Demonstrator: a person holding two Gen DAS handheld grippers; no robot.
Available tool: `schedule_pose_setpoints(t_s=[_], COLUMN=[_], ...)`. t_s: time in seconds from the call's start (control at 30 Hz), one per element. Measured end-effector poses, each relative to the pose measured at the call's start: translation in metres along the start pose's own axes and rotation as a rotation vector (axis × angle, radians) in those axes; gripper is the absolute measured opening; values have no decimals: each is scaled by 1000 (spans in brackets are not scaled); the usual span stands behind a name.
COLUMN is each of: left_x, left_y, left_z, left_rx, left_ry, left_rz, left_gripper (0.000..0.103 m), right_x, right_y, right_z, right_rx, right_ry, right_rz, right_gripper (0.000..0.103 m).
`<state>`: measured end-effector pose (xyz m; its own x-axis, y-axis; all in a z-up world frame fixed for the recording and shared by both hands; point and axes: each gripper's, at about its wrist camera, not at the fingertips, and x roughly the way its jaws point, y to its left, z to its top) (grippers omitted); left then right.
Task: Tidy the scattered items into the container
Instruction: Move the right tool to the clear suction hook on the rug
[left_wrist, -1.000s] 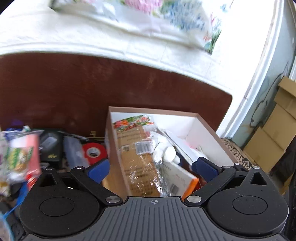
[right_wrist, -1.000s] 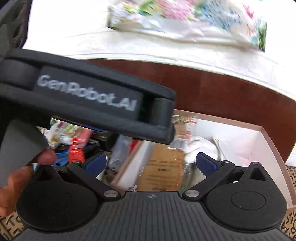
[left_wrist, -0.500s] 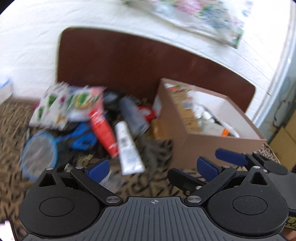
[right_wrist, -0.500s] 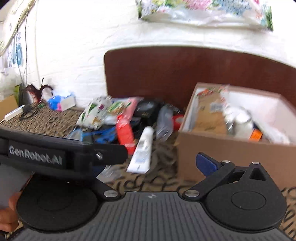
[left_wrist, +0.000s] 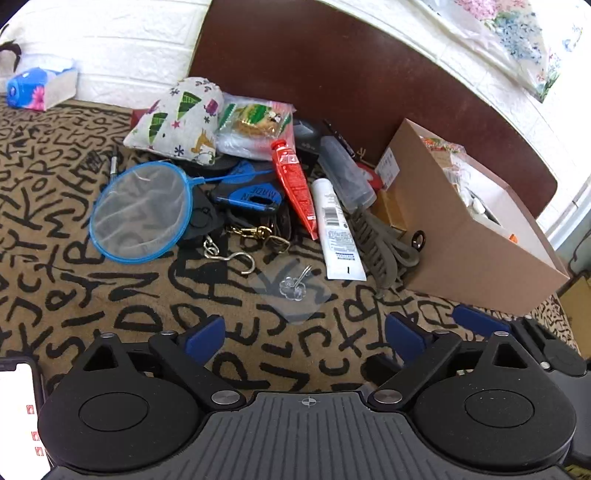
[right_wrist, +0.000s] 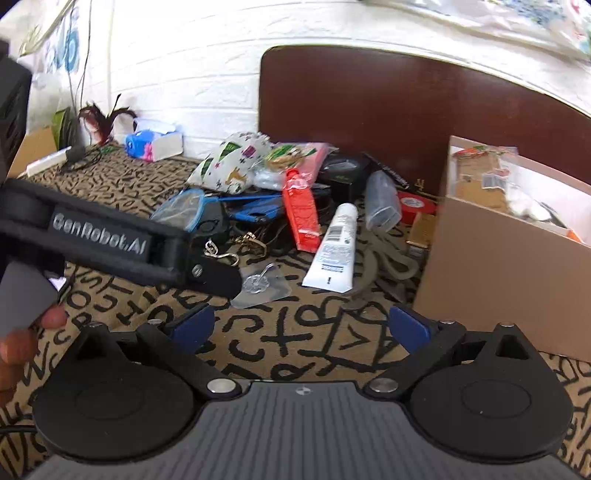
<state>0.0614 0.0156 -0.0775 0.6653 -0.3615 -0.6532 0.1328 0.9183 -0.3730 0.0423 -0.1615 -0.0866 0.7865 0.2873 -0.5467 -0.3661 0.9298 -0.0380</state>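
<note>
We hold our left gripper (left_wrist: 304, 330) and right gripper (right_wrist: 299, 325) released, blue pads spread wide and empty, above the letter-patterned cloth (left_wrist: 55, 206). Ahead of both lie the white plastic tube (left_wrist: 338, 230), red tube (left_wrist: 295, 184) and blue-rimmed mesh net (left_wrist: 142, 210); the brown cardboard box (left_wrist: 476, 254) stands to their right.

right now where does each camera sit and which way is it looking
Left wrist: rides the left gripper, facing the pile and white tube; own open fingers and the right gripper's fingertip show.
Right wrist: rides the right gripper, facing the same pile; the left gripper's body and a hand show.
Shared: tube, cardboard box, clear hook.
</note>
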Motion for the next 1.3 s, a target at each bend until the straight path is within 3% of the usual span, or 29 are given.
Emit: schedule_pose_setpoints(t_s=[0.3,0.47,0.63,0.73,0.87,0.9,0.97,1.2,1.23,1.27,1.3], left_x=[35,54,69,71,72,72,74,74,77,80,83], left_y=[-3,-4,-6,-8,-8,-9,-11,-28,-31,-32,-34], left_z=[20,26,26,25,25,25,27,26,26,26,26], left_rx=[91,99,126,159,156,154,155,271,289,299,314], left_ry=[56,64,80,85,85,81,70,74,83,92,98], left_rz=[-20,-24,-15,-4,-6,-3,6,15,21,24,28], left_gripper=[62,61,59,30,35,40,59,58,52,34,22], right_x=[5,-10,-7,-11,-14,-14,-14,-14,-14,-14,-15], right_y=[1,3,16,18,19,19,20,20,20,19,19], right_z=[-11,-29,-37,-37,-38,-37,-37,-39,-39,-39,-40], right_rx=[-31,-21,-33,-49,-51,-51,-48,-41,-40,-37,-34], right_ry=[112,181,190,190,190,189,190,184,183,181,180], right_rz=[69,132,130,139,137,135,128,132,132,132,132], right_gripper=[80,77,71,60,57,58,58,58,57,57,57])
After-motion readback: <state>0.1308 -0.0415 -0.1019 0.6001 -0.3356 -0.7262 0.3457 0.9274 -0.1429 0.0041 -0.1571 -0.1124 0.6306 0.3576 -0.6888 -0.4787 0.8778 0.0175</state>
